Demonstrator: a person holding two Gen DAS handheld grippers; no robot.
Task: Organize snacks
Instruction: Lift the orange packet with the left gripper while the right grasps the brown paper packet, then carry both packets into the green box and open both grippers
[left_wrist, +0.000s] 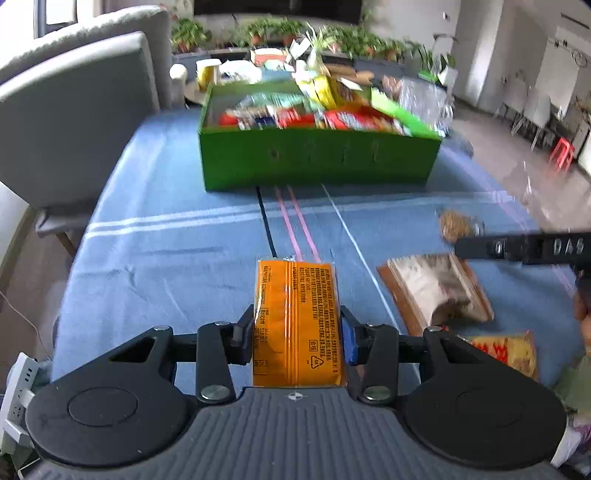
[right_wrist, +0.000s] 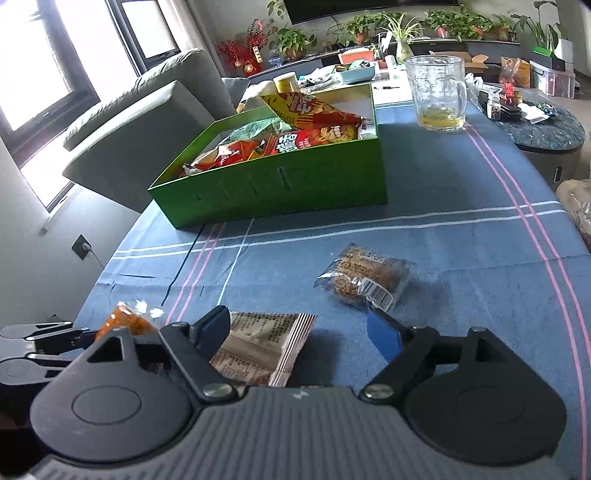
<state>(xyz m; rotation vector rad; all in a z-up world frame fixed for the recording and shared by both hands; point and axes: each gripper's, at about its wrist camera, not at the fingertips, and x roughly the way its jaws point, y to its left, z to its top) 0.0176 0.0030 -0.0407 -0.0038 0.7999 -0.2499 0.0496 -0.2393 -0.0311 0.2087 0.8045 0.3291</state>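
Observation:
My left gripper (left_wrist: 297, 332) is shut on an orange snack packet (left_wrist: 295, 317), which sticks out forward over the blue tablecloth. From the right wrist view the same orange packet (right_wrist: 125, 321) shows at the far left. My right gripper (right_wrist: 295, 321) stands open low over the table. A brown-and-white printed packet (right_wrist: 262, 347) lies between its jaws, close to the left finger. A clear-wrapped brown cake (right_wrist: 364, 275) lies just beyond the right finger. The green box (left_wrist: 317, 158) at the far side holds several snack bags.
A glass mug (right_wrist: 437, 92) with a little yellow liquid stands right of the green box (right_wrist: 280, 184). A yellow-and-red bag (left_wrist: 506, 350) lies near the table's right front edge. A grey sofa (left_wrist: 74, 110) borders the table on the left. Potted plants and clutter fill the background.

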